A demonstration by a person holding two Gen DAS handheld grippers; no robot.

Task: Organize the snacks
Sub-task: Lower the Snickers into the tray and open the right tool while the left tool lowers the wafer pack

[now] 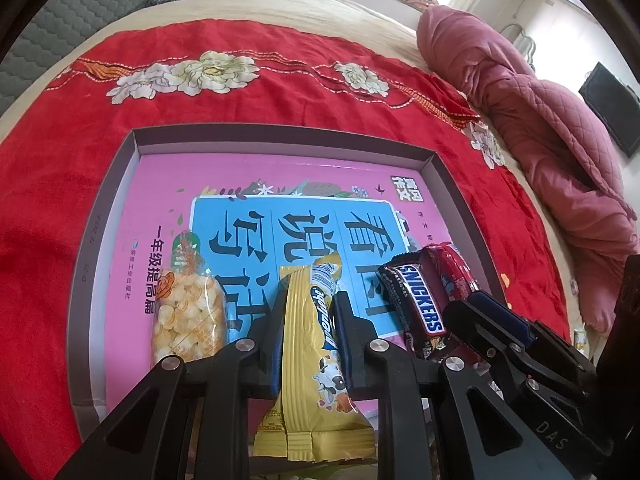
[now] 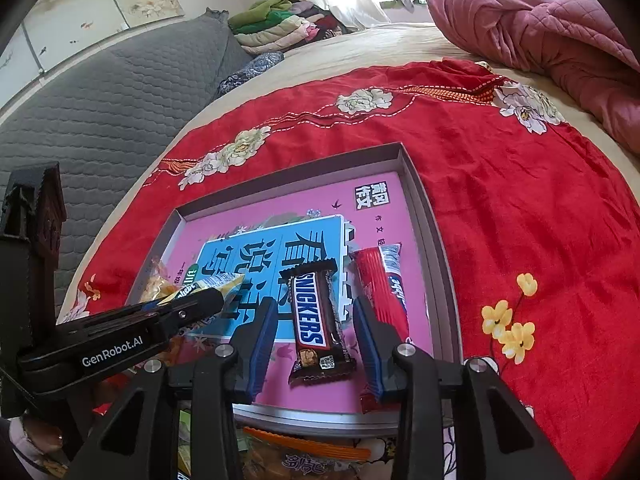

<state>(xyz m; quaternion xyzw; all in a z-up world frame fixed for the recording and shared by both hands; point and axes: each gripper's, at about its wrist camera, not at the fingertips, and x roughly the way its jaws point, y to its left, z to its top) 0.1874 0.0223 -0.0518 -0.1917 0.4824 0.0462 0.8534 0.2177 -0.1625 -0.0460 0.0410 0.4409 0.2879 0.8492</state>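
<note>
A red flowered cloth (image 1: pixel 280 92) covers the bed, and on it lies a shallow grey box (image 1: pixel 132 152) lined with a pink and blue book cover (image 2: pixel 248 216). Inside it, the left tool (image 1: pixel 306 344) is clamped on a yellow wafer pack (image 1: pixel 304 360) beside a popcorn bag (image 1: pixel 188 312), while the right tool (image 2: pixel 316 344) stands parted around a Snickers bar (image 2: pixel 316 320) without pressing it, a red wafer pack (image 2: pixel 384 296) just beyond its right finger
</note>
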